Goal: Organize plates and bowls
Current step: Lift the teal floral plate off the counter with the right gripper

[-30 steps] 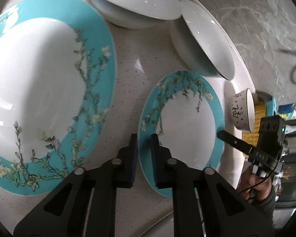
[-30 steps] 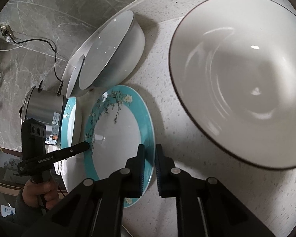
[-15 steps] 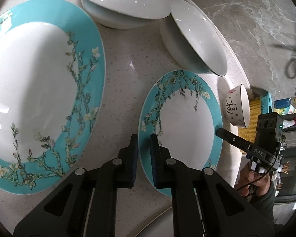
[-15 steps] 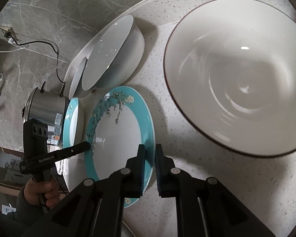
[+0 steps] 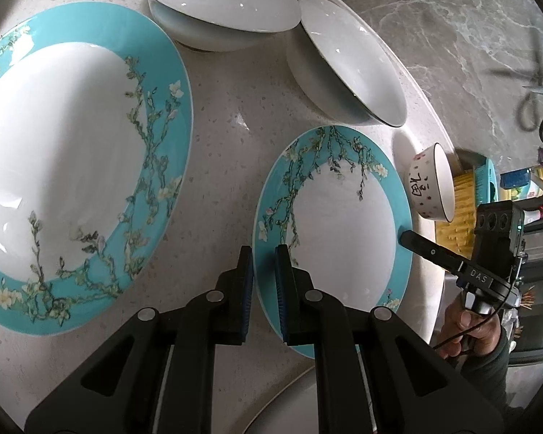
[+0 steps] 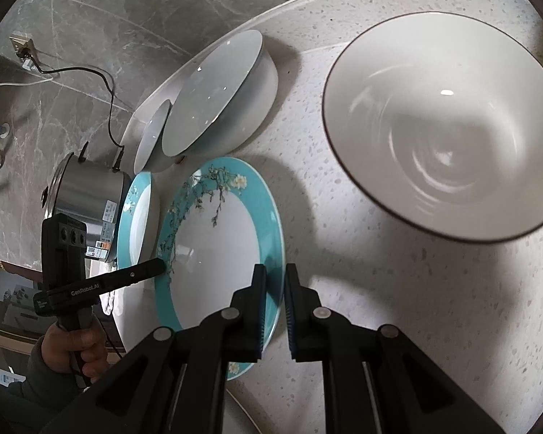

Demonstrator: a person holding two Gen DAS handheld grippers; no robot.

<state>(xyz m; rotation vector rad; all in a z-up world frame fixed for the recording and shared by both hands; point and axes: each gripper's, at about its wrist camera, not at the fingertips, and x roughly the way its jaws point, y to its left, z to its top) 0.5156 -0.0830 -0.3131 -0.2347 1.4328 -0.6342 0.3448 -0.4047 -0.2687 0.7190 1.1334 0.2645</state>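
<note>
left wrist view: the left tongs sit low in the centre of the frame, fingers a narrow gap apart with the near rim of the small teal blossom plate between them; whether the pads press the rim cannot be told. the big teal blossom plate fills the left of the frame on the speckled bench. two white bowls lie along the top, the wide white bowl and the tilted white bowl to its right. a small patterned cup stands at centre right. the right tongs reach in from the right and touch the small plate's far rim

right wrist view: the right tongs straddle the small plate's right rim, slightly apart, grip unclear. a large white bowl is at upper right, the tilted bowl at upper centre, a steel pot at left. the left tongs meet the plate's left rim
</note>
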